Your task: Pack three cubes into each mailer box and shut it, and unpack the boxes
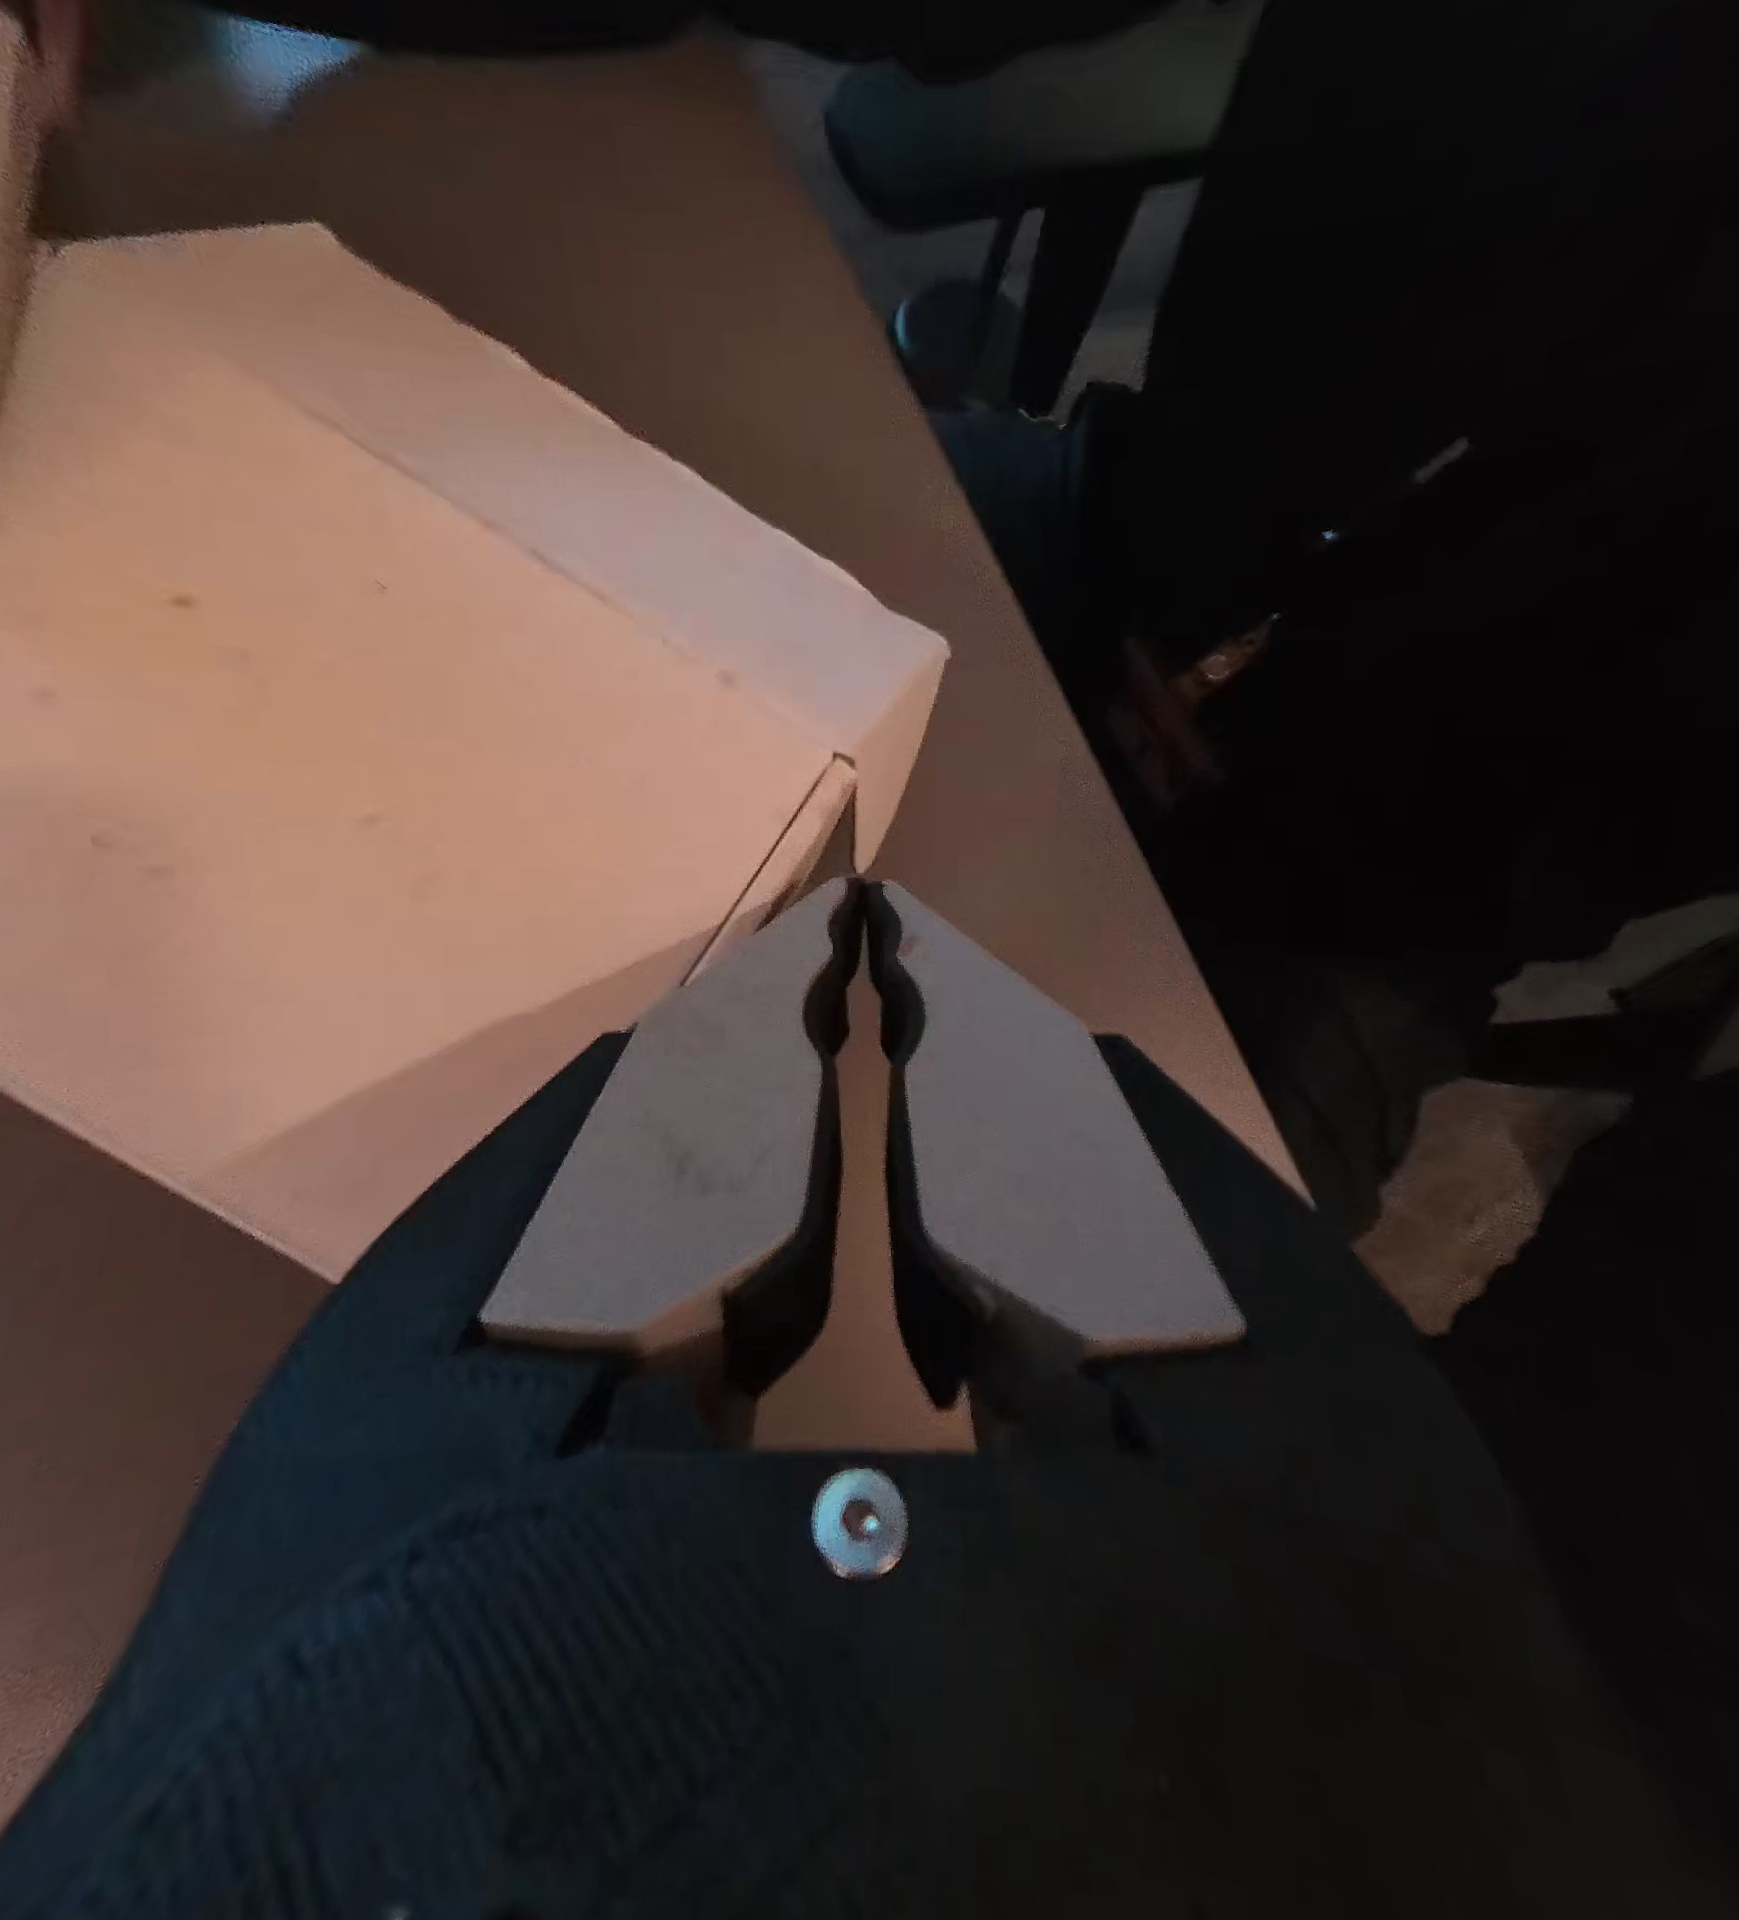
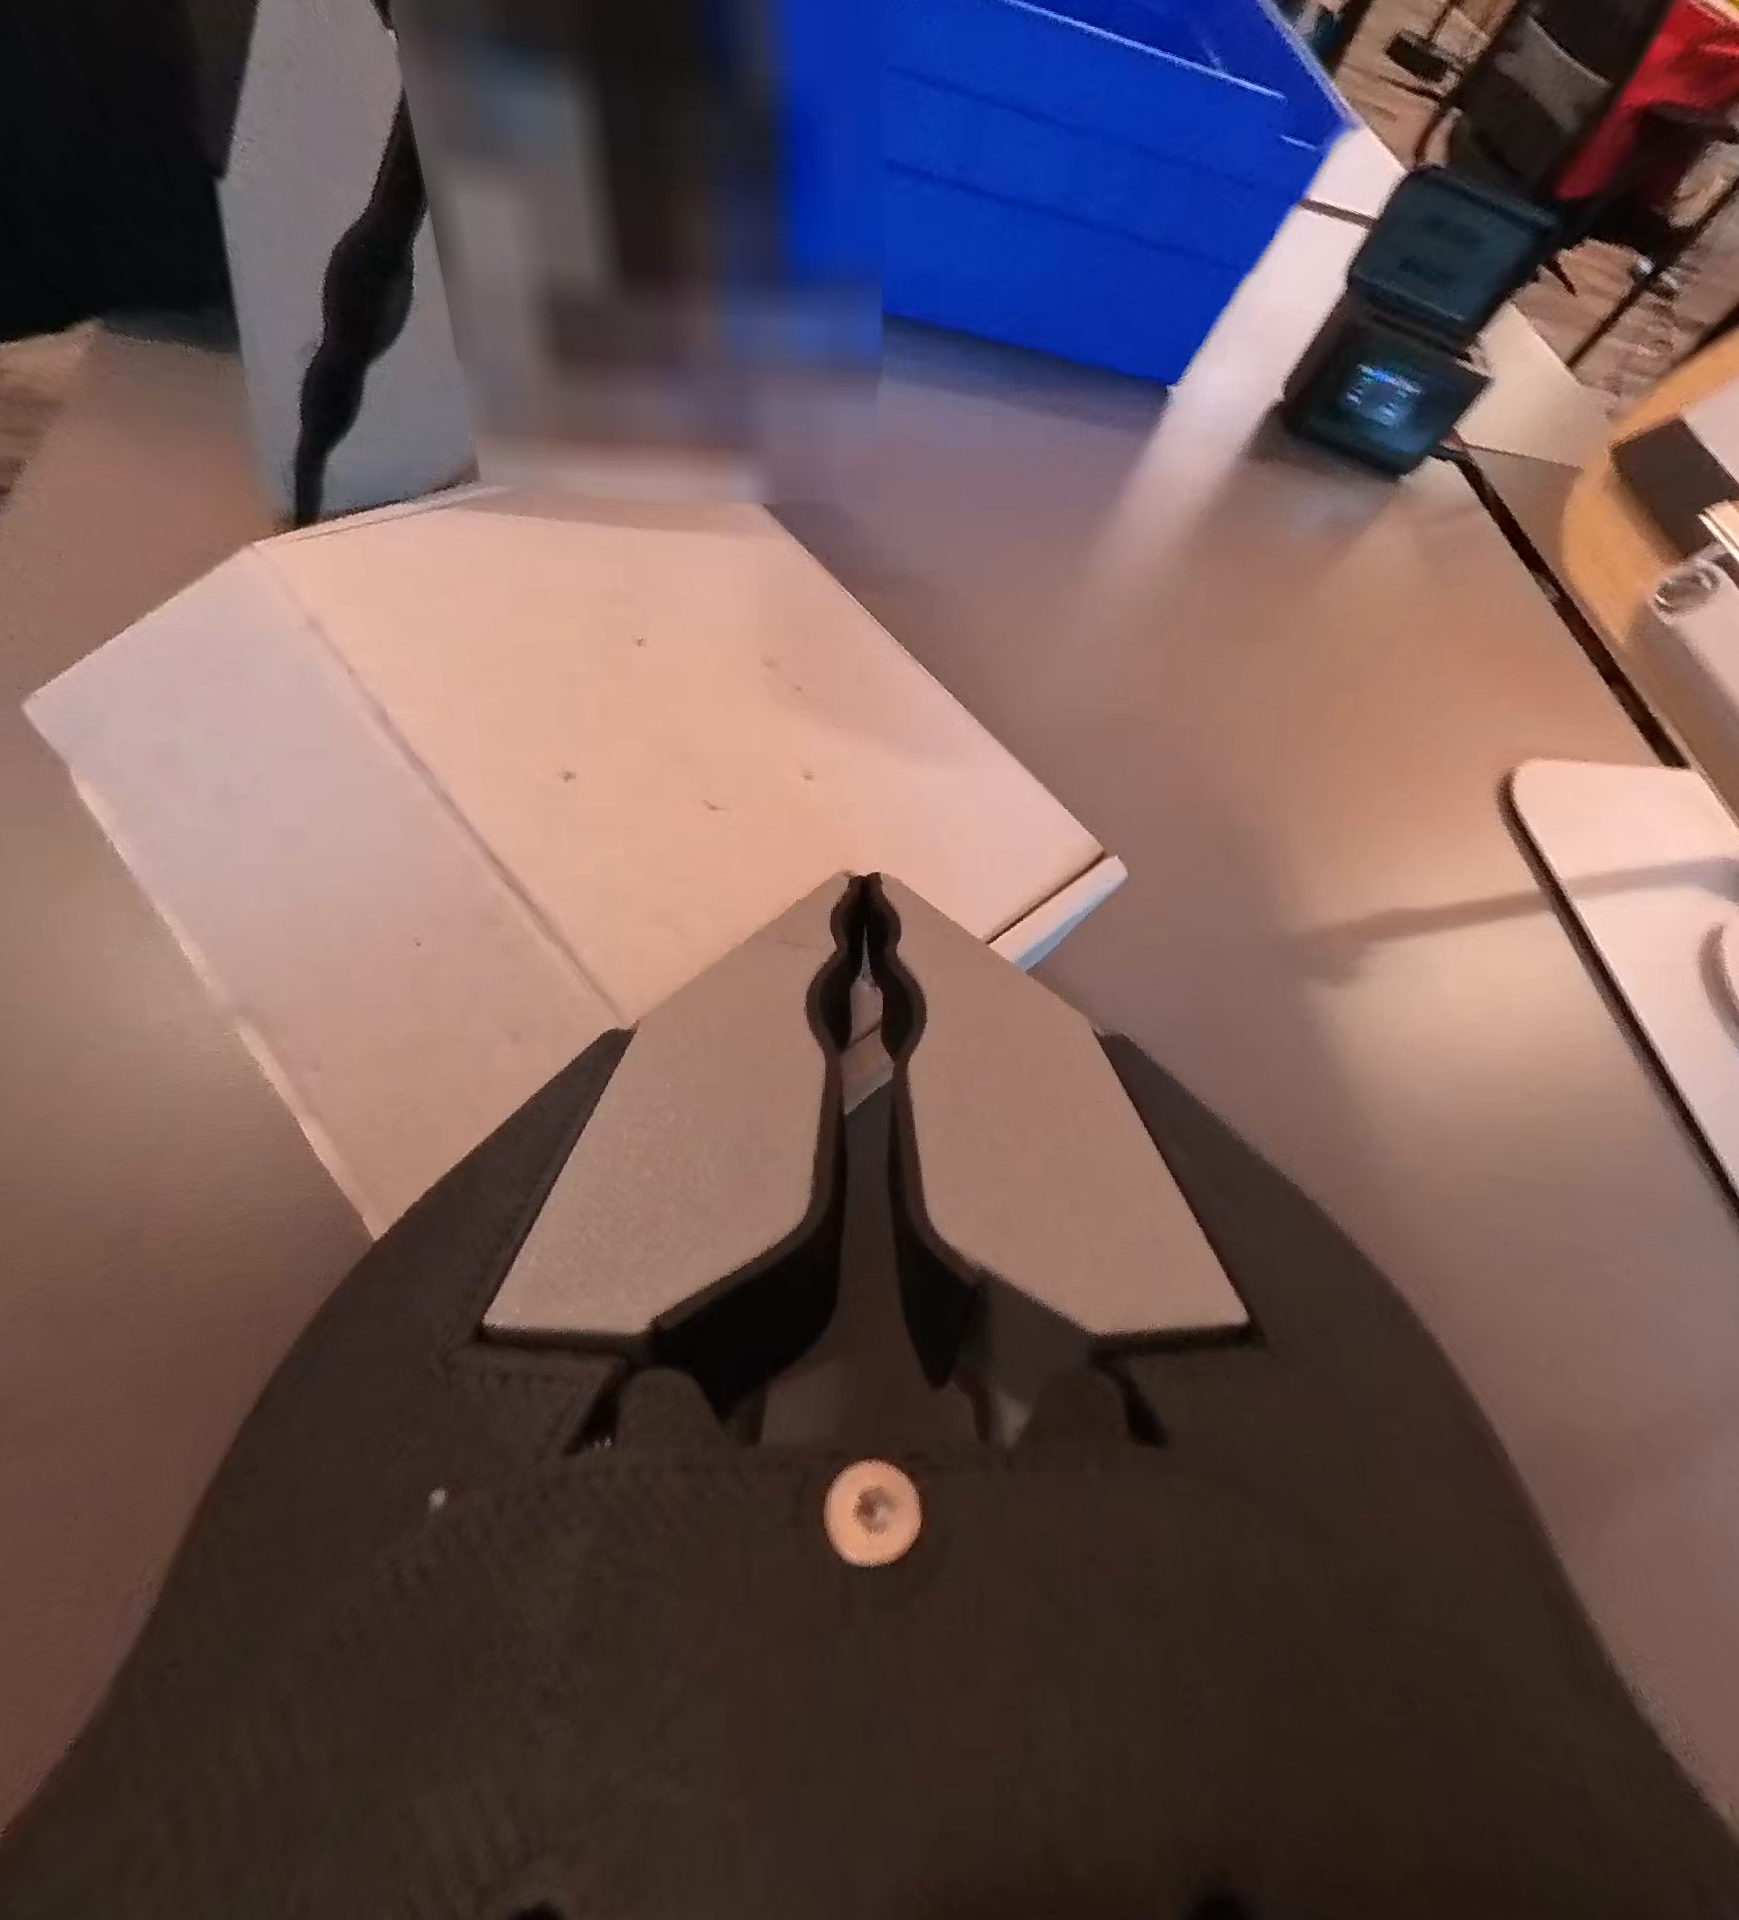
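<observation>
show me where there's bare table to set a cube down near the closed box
Bare table lies between the white mailer box and the white tray, and also below the box on its near left. The far side is crowded: blue bin, small black device.

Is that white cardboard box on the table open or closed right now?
Closed. The mailer box has its lid lying flat across the top, with the flap folded down at the corner. Nothing inside shows.

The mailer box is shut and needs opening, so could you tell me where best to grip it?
Grip the lid's front flap near the corner seam of the mailer box, coming from the side where the left gripper sits. The lid lies flat; only that slit offers an edge. Both grippers are shut, so open first.
</observation>
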### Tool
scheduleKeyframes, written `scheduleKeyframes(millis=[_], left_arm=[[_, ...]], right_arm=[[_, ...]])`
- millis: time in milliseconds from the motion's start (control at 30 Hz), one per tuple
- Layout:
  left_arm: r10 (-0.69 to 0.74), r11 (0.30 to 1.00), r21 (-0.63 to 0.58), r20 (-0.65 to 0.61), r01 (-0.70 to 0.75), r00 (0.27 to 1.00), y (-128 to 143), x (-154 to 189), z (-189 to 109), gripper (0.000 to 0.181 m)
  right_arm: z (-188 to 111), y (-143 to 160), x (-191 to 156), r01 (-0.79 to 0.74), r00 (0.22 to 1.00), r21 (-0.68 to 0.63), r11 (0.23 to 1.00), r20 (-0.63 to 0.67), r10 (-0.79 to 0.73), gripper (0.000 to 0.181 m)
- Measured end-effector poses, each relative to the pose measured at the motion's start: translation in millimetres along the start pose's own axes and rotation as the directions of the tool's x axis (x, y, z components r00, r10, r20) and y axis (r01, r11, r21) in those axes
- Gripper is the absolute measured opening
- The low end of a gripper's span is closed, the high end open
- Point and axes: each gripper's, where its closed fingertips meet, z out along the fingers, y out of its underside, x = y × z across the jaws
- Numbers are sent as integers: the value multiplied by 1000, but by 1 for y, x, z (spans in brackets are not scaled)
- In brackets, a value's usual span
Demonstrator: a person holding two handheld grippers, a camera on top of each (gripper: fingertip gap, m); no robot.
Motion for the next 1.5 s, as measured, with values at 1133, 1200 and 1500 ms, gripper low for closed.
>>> scheduleKeyframes(millis=[1133,1200,1500], left_arm=[[-62,989,-105,361,106,931,44,-68,-23,0],[-74,995,-49,293,93,953,33,-57,-24,0],[-73,971,237,296,1,953,-6,-47,-64,0]], right_arm=[[-26,51,-6,-48,996,-336,941,61,72,0],[-31,42,-4,-69,994,-281,957,64,90,0],[-52,-2,10,-137,990,-24,990,40,138,0]])
